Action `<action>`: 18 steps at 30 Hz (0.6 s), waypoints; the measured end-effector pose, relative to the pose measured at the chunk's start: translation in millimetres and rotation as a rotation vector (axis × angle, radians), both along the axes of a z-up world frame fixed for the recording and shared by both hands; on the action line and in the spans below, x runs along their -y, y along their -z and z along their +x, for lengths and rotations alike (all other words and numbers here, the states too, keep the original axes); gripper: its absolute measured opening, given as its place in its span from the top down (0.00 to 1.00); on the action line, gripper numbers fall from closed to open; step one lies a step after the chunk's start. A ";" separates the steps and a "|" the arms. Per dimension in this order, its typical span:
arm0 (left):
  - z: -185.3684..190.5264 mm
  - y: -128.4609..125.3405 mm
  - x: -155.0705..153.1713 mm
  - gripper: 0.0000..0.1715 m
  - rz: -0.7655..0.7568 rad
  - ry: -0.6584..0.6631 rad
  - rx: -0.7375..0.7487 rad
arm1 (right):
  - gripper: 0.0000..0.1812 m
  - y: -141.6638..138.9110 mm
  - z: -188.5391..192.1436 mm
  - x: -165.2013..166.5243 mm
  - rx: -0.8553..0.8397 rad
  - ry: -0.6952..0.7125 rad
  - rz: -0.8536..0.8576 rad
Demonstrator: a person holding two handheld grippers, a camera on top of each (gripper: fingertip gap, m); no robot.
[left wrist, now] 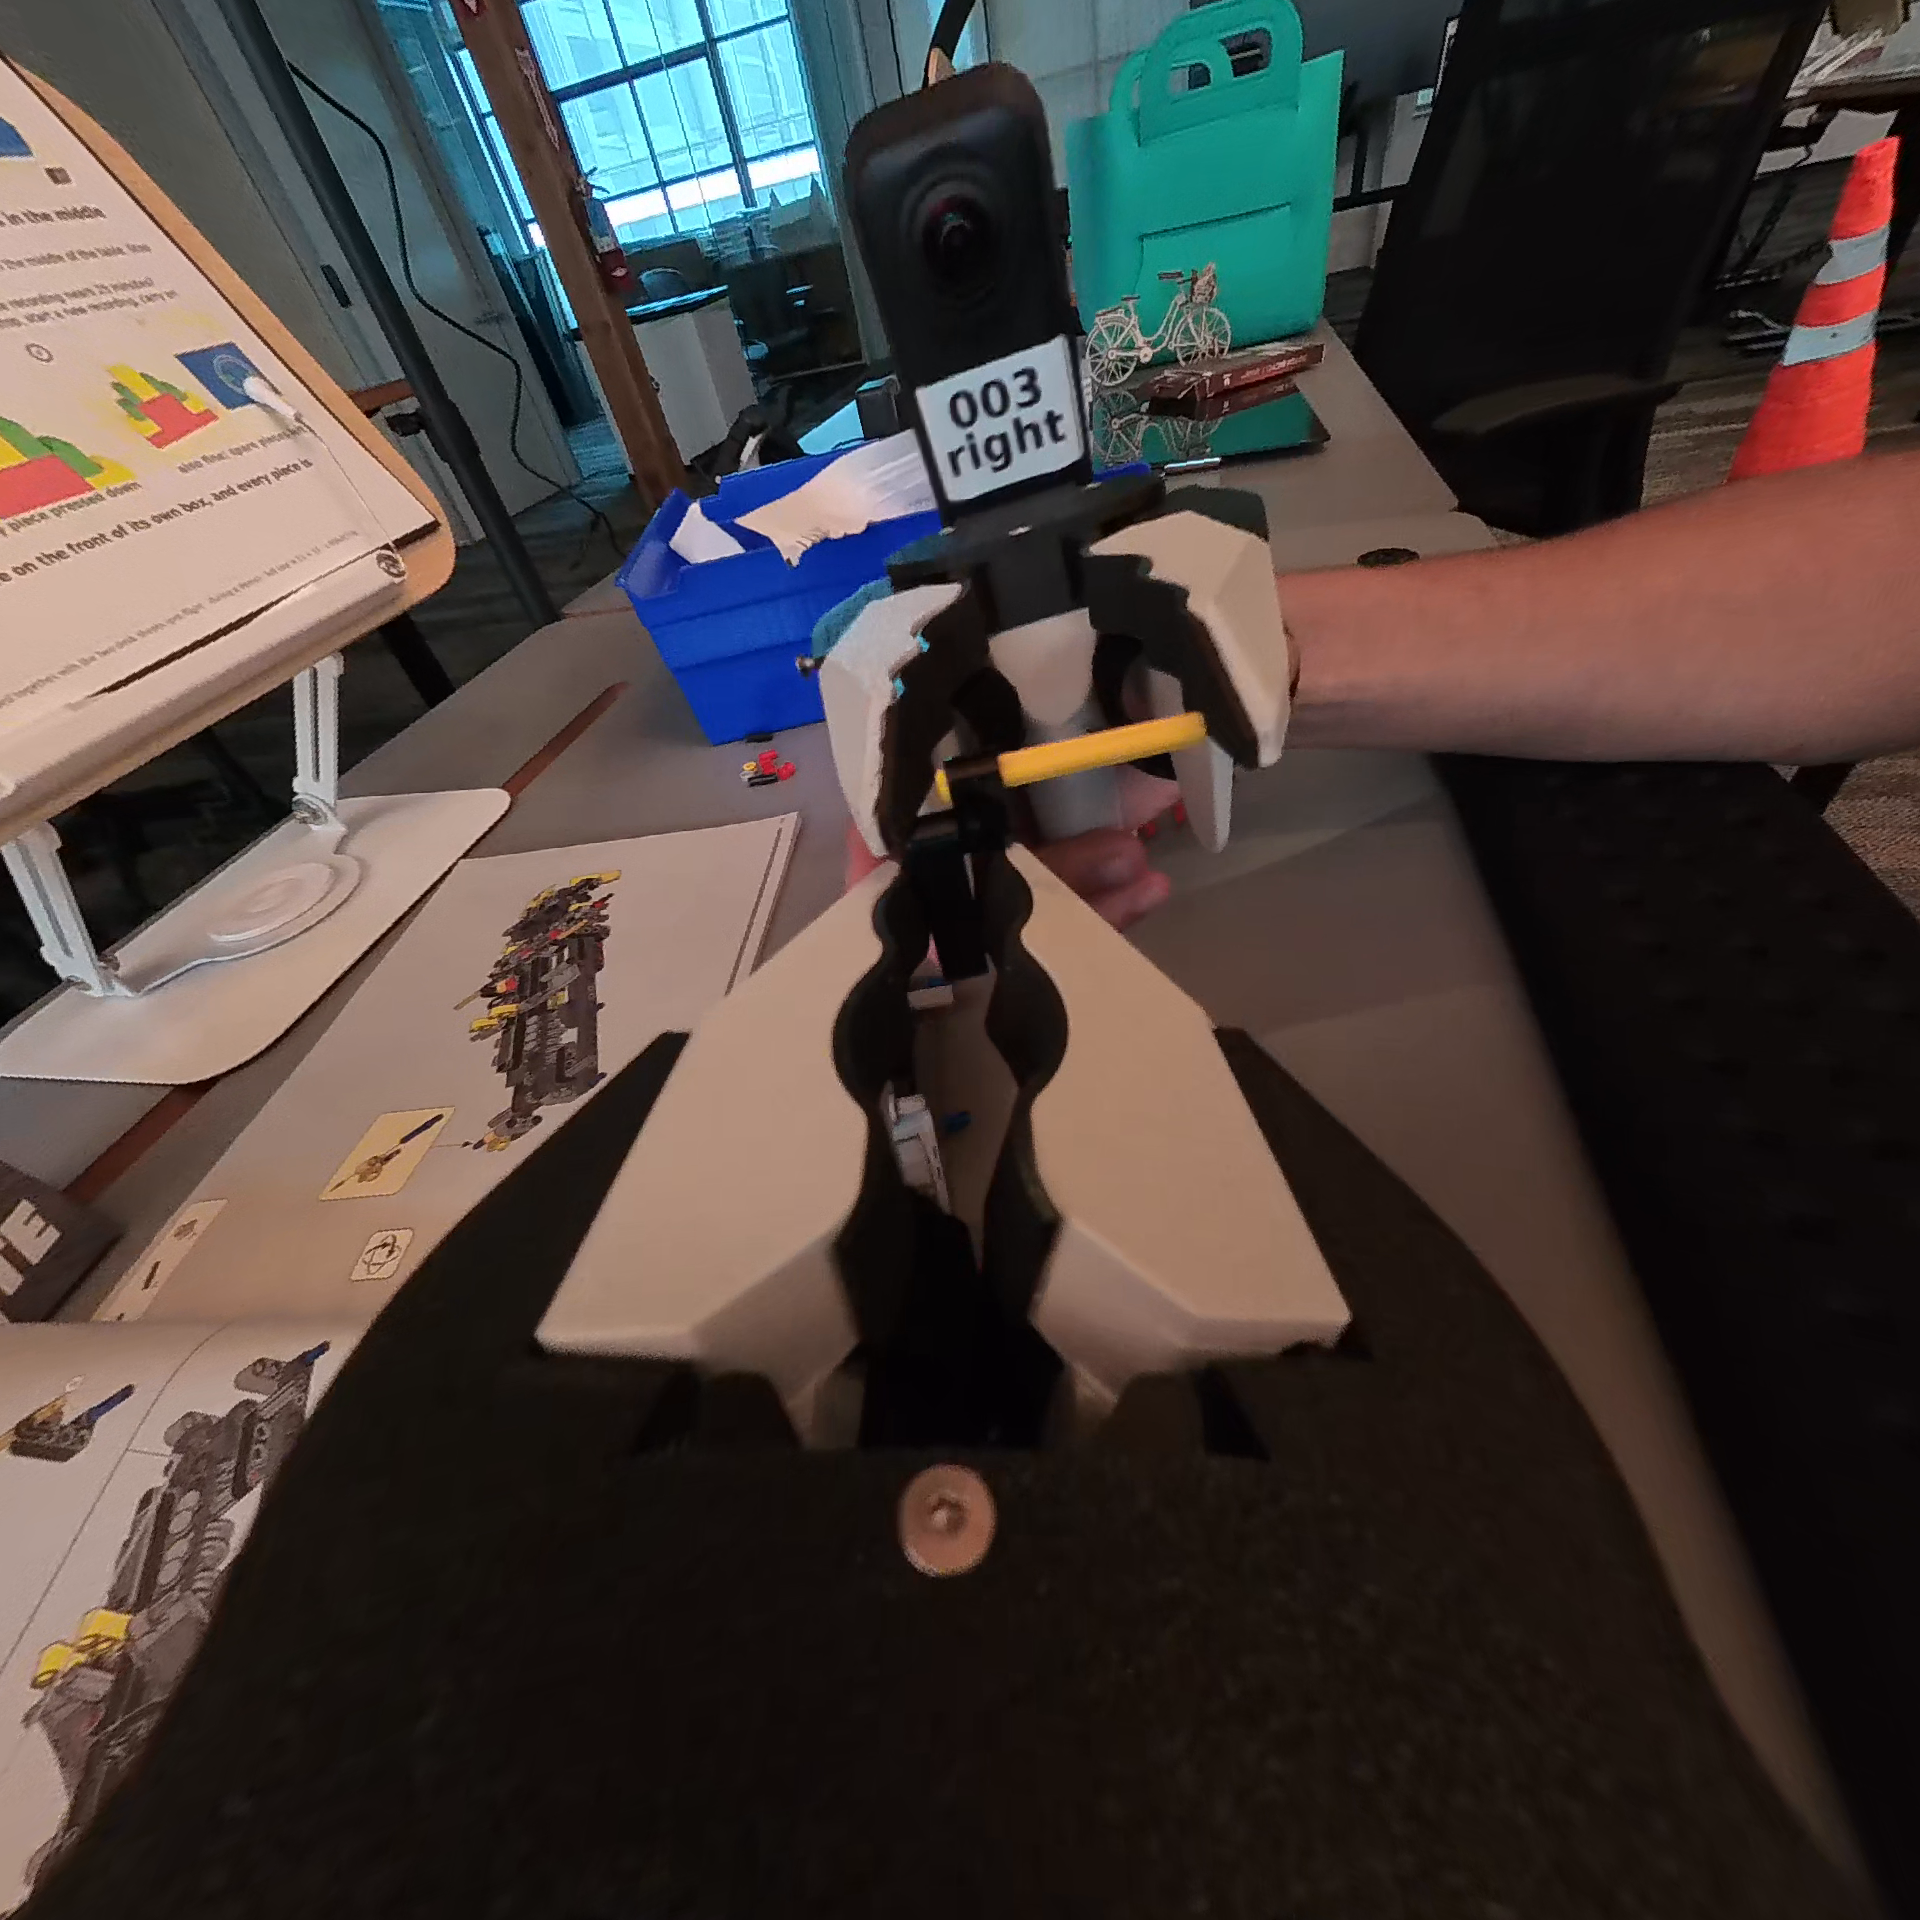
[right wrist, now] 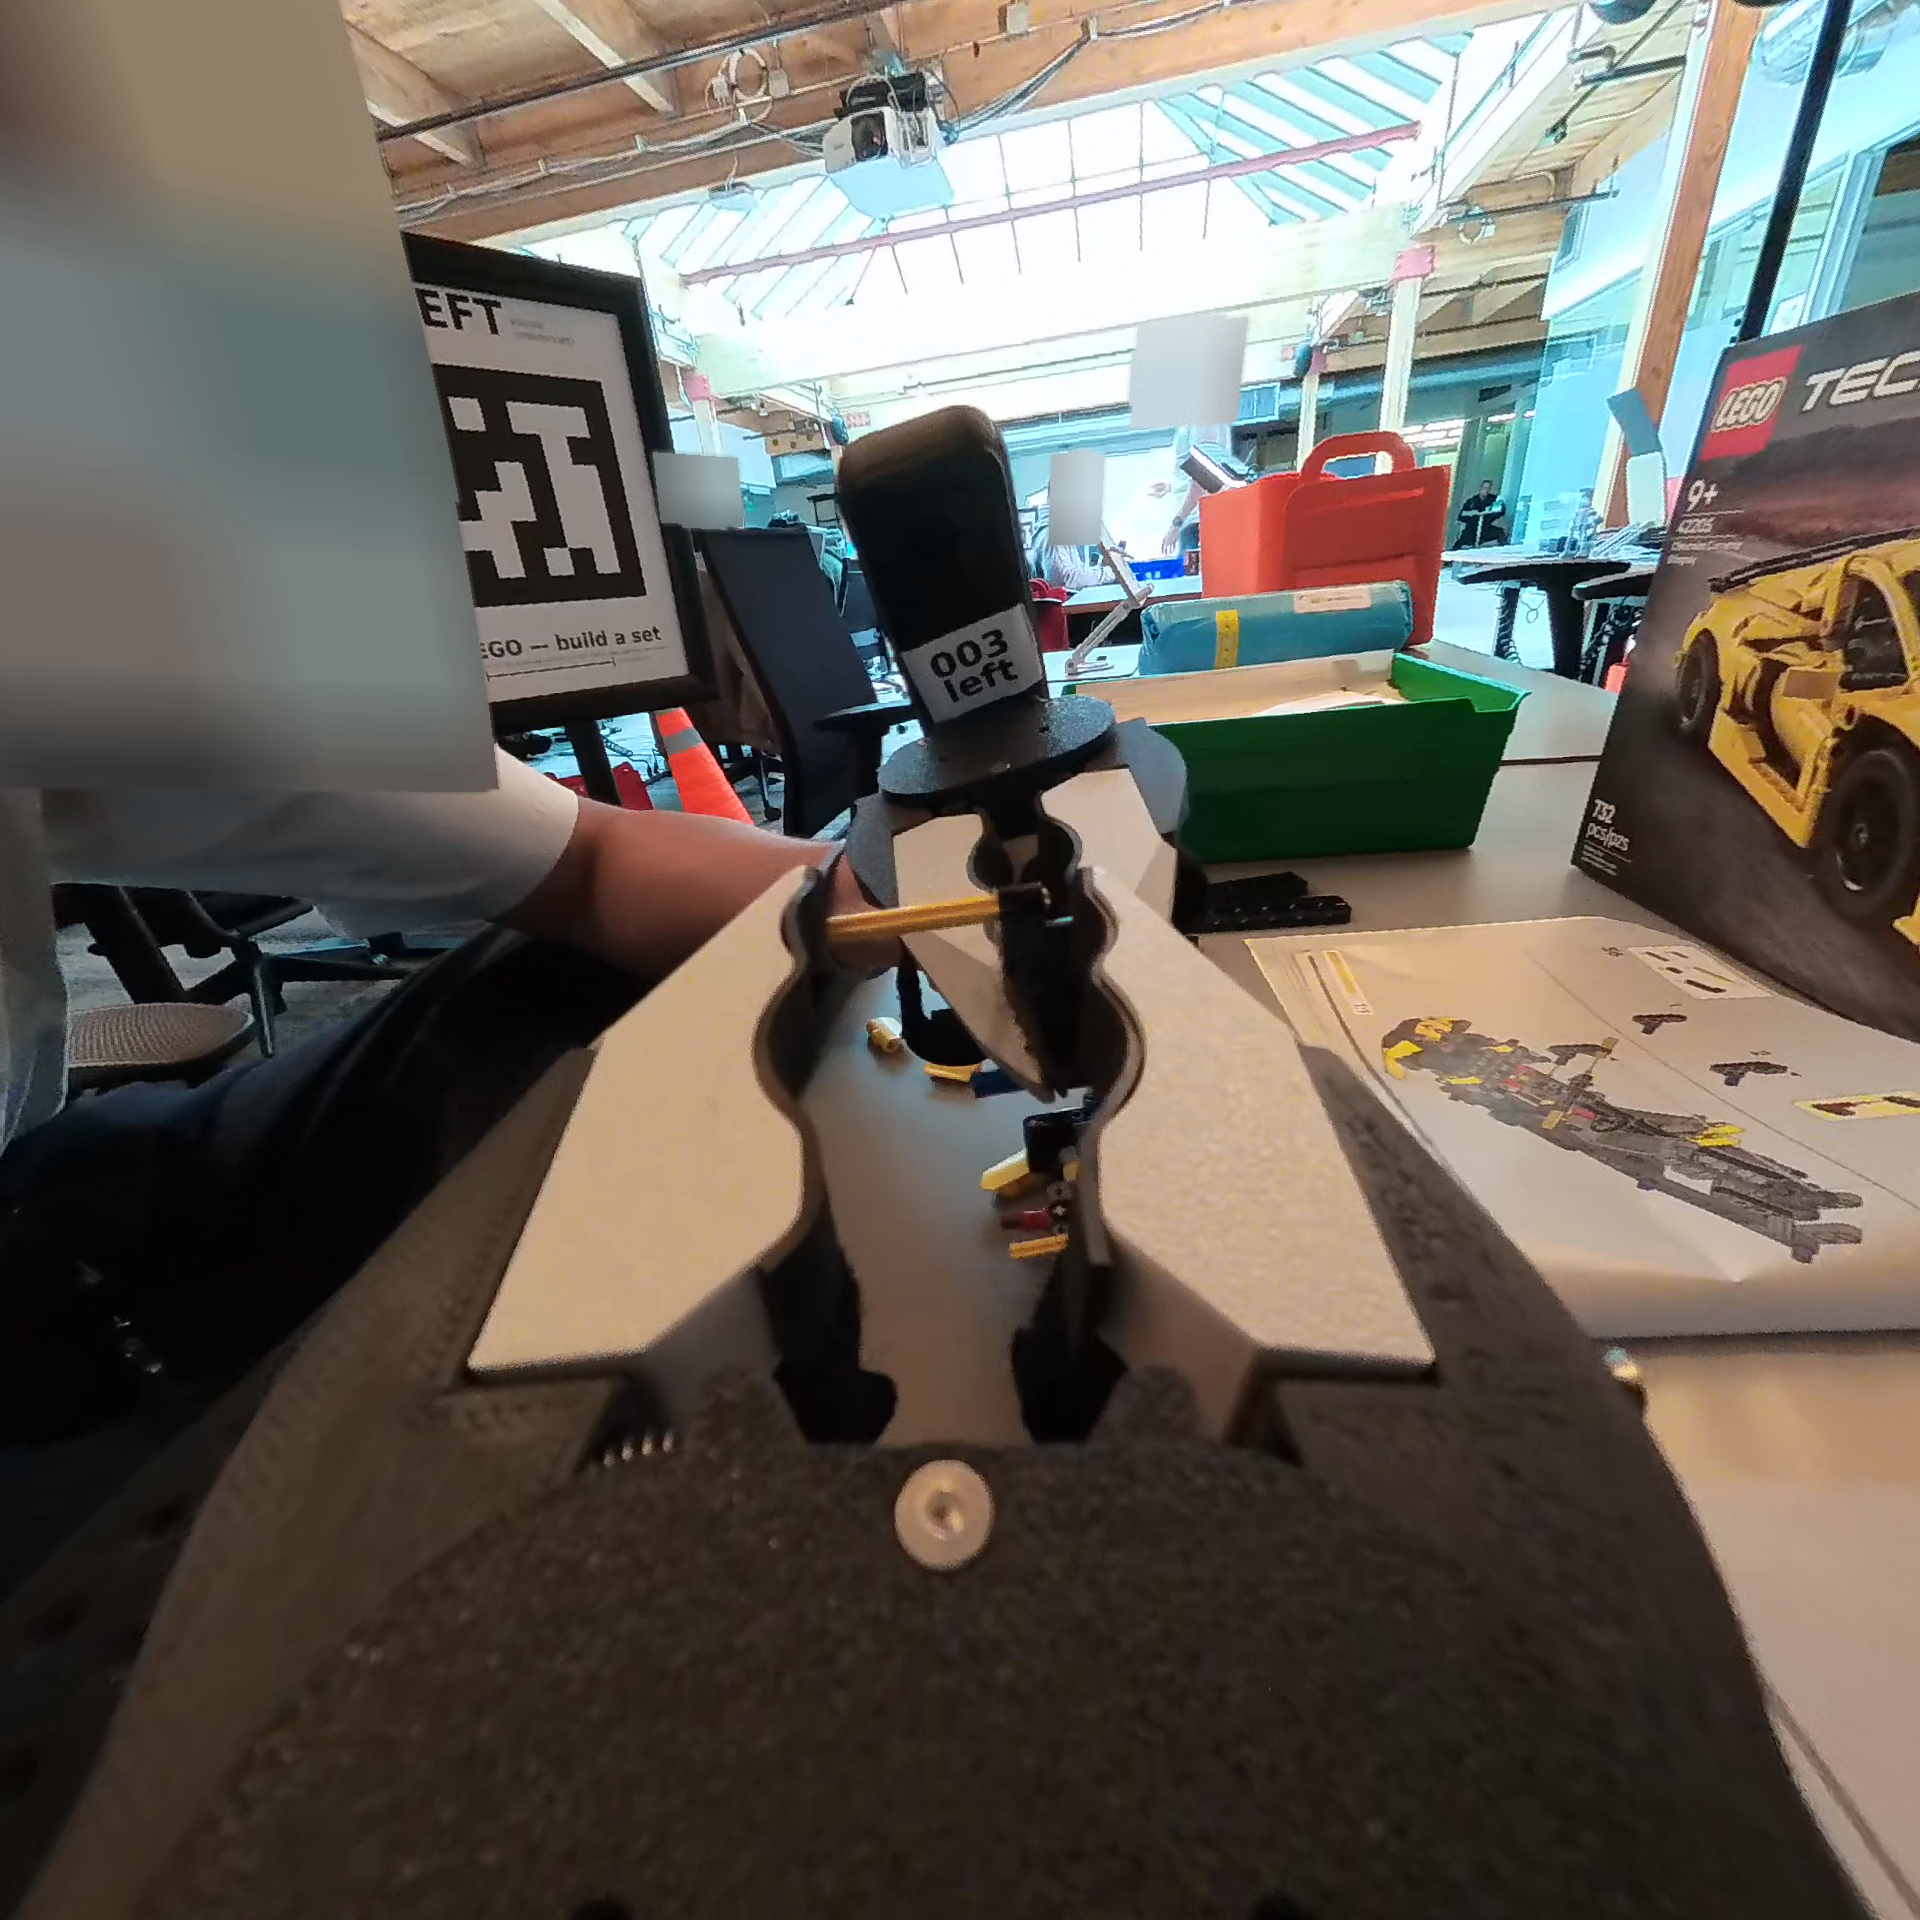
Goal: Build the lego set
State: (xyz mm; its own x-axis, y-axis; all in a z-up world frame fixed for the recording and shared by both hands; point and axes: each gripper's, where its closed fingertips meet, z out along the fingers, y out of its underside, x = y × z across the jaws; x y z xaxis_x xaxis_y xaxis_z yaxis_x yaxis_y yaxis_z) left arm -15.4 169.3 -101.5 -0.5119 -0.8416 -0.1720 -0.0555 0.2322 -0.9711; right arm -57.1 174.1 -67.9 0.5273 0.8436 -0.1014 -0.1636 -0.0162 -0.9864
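Note:
In the left wrist view my left gripper (left wrist: pixel 956 883) is shut on a small black lego beam (left wrist: pixel 951 914) and holds it upright above the table. A yellow axle (left wrist: pixel 1091 750) sticks out of the beam's top hole to the right. My right gripper (left wrist: pixel 1039 810) faces it, with its two fingers closed lengthwise on the axle's ends. In the right wrist view my right gripper (right wrist: pixel 951 914) spans the yellow axle (right wrist: pixel 914 920), and the left gripper (right wrist: pixel 1039 1070) holds the black beam (right wrist: pixel 1029 977) against the right finger.
An open instruction booklet (right wrist: pixel 1558 1122) lies on the grey table, with loose small pieces (right wrist: pixel 1029 1195) beside it. A lego box (right wrist: pixel 1787 675), a green bin (right wrist: pixel 1351 769) and black beams (right wrist: pixel 1268 899) stand behind. A blue bin (left wrist: pixel 748 623) and a sheet stand (left wrist: pixel 156 468) are at the left. My right fingertips sit around 5 cm from my left ones.

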 end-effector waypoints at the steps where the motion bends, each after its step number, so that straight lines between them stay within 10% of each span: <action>1: 0.0 -0.1 0.0 0.97 -0.001 0.001 -0.002 | 0.75 0.1 0.0 -0.4 0.008 0.006 0.004; 18: -1.5 -0.1 1.1 0.97 -0.002 0.016 -0.007 | 0.68 3.3 1.4 -3.8 0.073 0.058 -0.023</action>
State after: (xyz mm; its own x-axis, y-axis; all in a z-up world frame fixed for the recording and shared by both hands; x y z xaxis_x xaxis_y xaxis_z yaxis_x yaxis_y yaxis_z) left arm -16.9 168.2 -101.4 -0.5262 -0.8339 -0.1665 -0.0587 0.2310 -0.9712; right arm -55.7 177.9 -71.2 0.5820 0.8093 -0.0801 -0.0927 -0.0319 -0.9952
